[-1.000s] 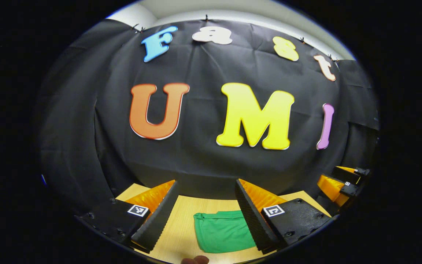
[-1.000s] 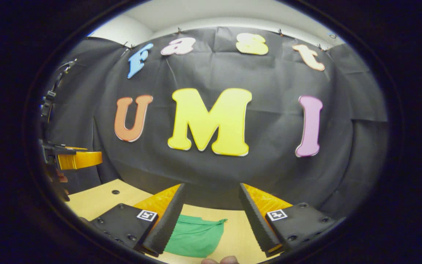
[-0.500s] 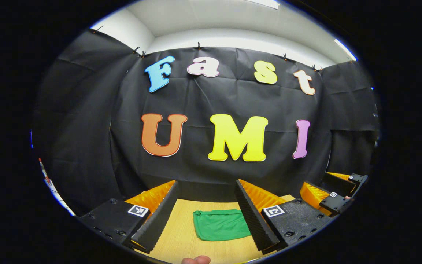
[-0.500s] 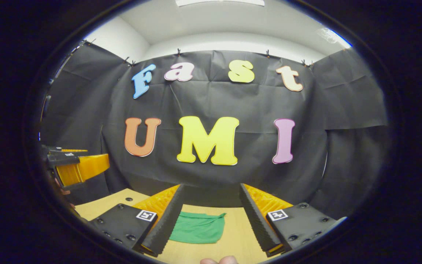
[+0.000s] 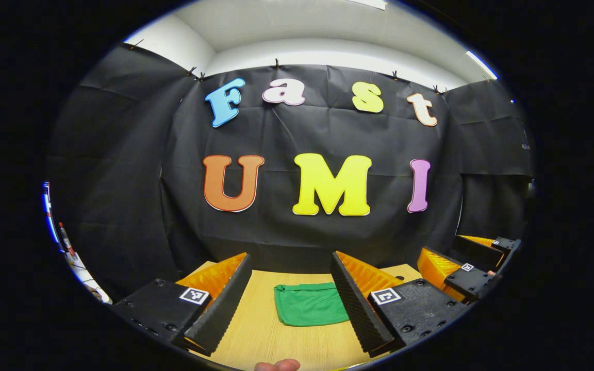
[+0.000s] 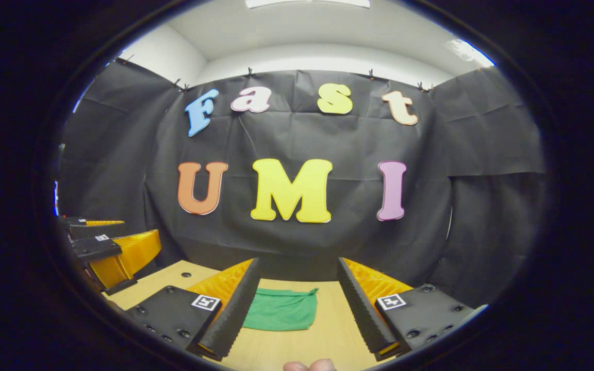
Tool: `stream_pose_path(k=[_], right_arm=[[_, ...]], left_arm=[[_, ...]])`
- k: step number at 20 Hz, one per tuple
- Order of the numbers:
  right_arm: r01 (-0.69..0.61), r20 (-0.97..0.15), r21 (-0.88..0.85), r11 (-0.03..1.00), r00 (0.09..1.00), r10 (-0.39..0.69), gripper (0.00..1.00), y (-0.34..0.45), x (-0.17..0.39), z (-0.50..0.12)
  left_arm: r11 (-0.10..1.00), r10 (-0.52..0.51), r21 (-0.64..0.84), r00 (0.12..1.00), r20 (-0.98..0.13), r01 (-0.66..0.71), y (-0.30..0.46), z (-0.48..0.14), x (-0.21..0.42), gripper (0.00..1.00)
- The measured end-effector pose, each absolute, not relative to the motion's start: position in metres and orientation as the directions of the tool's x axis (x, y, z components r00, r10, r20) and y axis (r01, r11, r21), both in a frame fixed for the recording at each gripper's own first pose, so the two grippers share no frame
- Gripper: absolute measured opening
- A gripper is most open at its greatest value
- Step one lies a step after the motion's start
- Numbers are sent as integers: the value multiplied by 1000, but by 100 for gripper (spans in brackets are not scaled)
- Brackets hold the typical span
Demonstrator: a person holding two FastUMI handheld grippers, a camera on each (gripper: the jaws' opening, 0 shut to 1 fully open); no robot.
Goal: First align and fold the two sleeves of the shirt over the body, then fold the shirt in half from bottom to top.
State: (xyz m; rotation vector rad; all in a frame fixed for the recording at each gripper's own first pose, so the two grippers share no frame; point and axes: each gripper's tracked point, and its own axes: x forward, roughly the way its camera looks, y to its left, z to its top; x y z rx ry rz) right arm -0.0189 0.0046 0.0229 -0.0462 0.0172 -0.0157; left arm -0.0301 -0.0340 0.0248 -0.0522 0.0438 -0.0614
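The left gripper (image 5: 289,278) hangs above the wooden table (image 5: 256,330), its fingers spread wide with nothing between them. Beyond the tips a folded green shirt (image 5: 310,304) lies flat on the tabletop. The right gripper (image 5: 469,265) shows at the right edge, held off the table

Folded shirt (image 5: 310,304) flat on the table (image 5: 256,335), ahead of and between the spread fingers of the left gripper (image 5: 289,299), with the right gripper (image 5: 469,268) off to its right, above the table edge.
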Motion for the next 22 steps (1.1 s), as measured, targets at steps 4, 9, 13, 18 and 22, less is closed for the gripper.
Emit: stream_pose_path(k=[4, 9, 13, 18, 22], right_arm=[[9, -6, -38, 999, 1000, -9, 92, 9, -12, 27], [-27, -7, -39, 999, 1000, 26, 94, 24, -7, 24], [-56, -5, -44, 997, 998, 55, 94, 39, 1, 25], [-79, 19, -54, 995, 997, 80, 92, 51, 9, 31], [-81, 38, -59, 995, 996, 84, 92, 52, 16, 33]], left_arm=[[997, -68, -32, 997, -30, 67, -37, 28, -30, 98], [998, -69, -12, 997, -19, 69, -39, 31, -27, 98], [998, -59, -14, 998, -27, 59, -33, 28, -24, 98], [1000, -27, -12, 1000, -13, 27, -20, 30, -14, 98], [1000, -10, -13, 1000, -1, 10, -14, 34, -7, 98]])
